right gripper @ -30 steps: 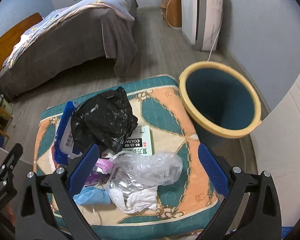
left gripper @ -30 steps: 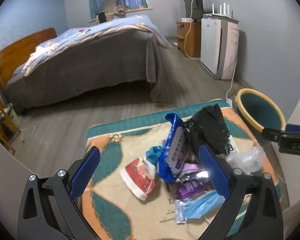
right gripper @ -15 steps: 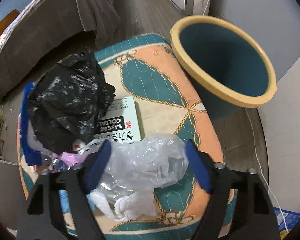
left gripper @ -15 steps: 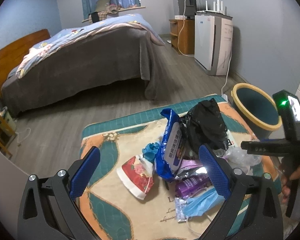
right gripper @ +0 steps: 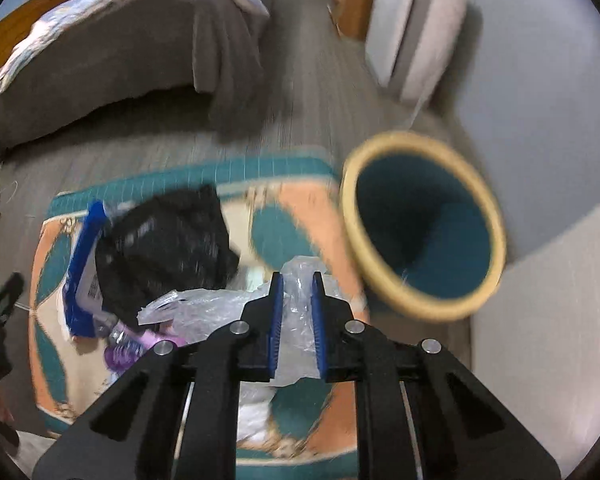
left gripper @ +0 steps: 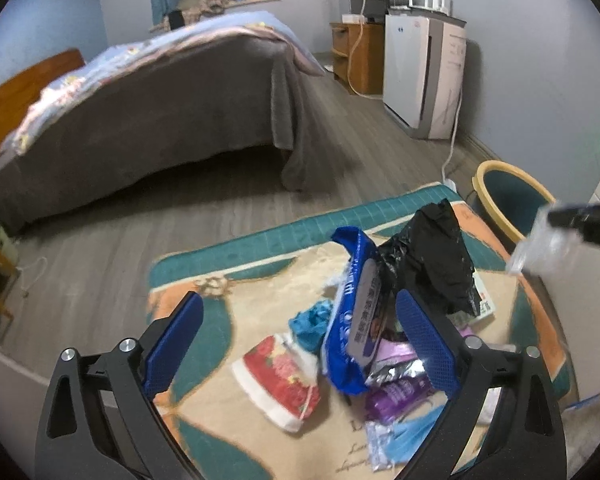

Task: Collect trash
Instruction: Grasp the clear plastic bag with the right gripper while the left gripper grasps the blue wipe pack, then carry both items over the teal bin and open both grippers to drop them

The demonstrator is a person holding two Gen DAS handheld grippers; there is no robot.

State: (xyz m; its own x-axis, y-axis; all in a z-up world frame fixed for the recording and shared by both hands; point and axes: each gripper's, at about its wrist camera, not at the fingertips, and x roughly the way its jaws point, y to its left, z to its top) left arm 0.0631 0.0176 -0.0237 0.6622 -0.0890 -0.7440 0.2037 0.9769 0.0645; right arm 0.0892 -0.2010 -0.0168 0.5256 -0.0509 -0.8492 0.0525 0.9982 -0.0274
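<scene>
A heap of trash lies on a patterned mat (left gripper: 228, 320): a black plastic bag (left gripper: 432, 256), a blue wipes pack (left gripper: 352, 320), a red and white paper cup (left gripper: 280, 380), purple wrappers (left gripper: 396, 396) and a blue face mask (left gripper: 404, 436). My left gripper (left gripper: 300, 344) is open above the heap and holds nothing. My right gripper (right gripper: 296, 320) is shut on a clear plastic bag (right gripper: 220, 312) and holds it lifted over the mat's right part, beside the yellow-rimmed teal bin (right gripper: 424, 220). The bag and right gripper also show at the right edge of the left wrist view (left gripper: 548, 240).
A bed with a grey cover (left gripper: 148, 120) stands behind the mat across a wooden floor. A white appliance (left gripper: 420, 76) and a wooden cabinet (left gripper: 356, 60) stand at the far wall. A white panel (right gripper: 548, 320) rises just right of the bin.
My right gripper closed on the clear plastic bag and lifted it off the mat toward the bin. My left gripper stayed open over the heap.
</scene>
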